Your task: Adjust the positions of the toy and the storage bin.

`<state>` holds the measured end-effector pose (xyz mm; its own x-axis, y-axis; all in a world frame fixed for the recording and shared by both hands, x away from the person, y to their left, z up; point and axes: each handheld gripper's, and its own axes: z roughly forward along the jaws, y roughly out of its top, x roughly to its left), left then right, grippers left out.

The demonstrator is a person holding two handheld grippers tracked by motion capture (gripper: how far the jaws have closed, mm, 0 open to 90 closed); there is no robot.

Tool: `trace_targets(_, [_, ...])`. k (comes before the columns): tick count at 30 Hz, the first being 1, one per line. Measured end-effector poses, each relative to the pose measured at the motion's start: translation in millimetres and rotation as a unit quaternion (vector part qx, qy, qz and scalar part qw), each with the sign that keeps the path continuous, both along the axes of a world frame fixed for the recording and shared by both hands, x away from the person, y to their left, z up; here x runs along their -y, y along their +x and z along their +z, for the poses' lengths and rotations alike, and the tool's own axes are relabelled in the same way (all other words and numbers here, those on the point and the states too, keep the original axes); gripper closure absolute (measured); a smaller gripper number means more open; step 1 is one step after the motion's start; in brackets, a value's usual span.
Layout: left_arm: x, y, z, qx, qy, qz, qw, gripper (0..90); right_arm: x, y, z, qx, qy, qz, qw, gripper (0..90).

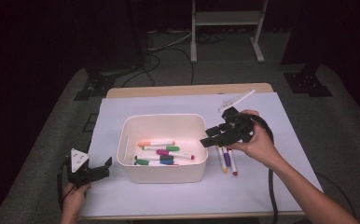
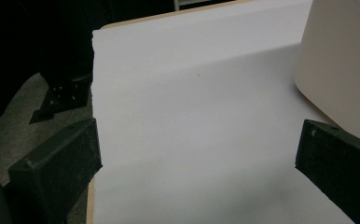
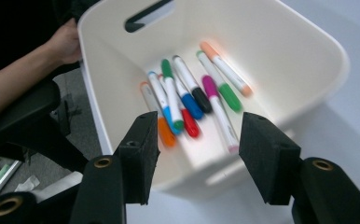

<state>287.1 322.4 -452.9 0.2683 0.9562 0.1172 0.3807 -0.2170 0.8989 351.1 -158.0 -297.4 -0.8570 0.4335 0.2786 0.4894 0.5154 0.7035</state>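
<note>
Over the bin [image 3: 308, 51], right gripper [image 3: 194, 158] empty, jaws apart, markers [image 3: 192, 95] below

The bin [image 1: 162, 147] sits mid-table with markers [image 1: 162, 151] lying inside. Two more markers [image 1: 228, 161] lie on the sheet [image 1: 271, 116] just right of it.

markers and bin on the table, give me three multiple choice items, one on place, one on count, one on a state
1. Where do the markers outside the white bin lie?
A. left of it
B. right of it, under the right gripper
C. behind it

2. How many markers lie on the paper outside the bin?
A. two
B. five
C. none

3. How are the right gripper's fingers?
A. shut on a marker
B. shut, empty
C. open, empty

Answers: 1 B, the loose markers lie by the bin's right wall; 2 A, the high view shows a yellow-tipped and a red-tipped one; 3 C, the right gripper view shows a gap with nothing between them.
</note>
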Motion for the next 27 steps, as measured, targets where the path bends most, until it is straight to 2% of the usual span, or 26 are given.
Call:
trace_targets(5, [0.4, 0.1, -0.3, 0.003, -0.001, 0.002, 1.0, 0.0, 26.0, -0.9, -15.9, -0.015, 0.002, -0.026, 0.9995, 45.8])
trace_targets(9, [0.4, 0.1, -0.2, 0.002, 0.002, 0.002, 1.0, 0.0, 37.6, -2.3, -28.7, -0.022, -0.007, -0.039, 0.999, 44.7])
trace_targets(15, [0.2, -0.1, -0.2, 0.003, 0.002, 0.001, 1.0, 0.0, 46.4, -3.5, -47.6, -0.03, -0.021, -0.056, 0.9977, 43.7])
trace_targets(21, [-0.1, -0.1, -0.2, 0.003, 0.0, 0.001, 1.0, 0.0, 54.2, -2.1, -65.3, -0.028, -0.033, -0.089, 0.9951, 43.8])
trace_targets(27, [0.1, 0.0, -0.2, 0.002, 0.001, 0.001, 1.0, 0.0, 61.0, 1.1, -80.3, -0.033, -0.037, -0.108, 0.9929, 44.0])
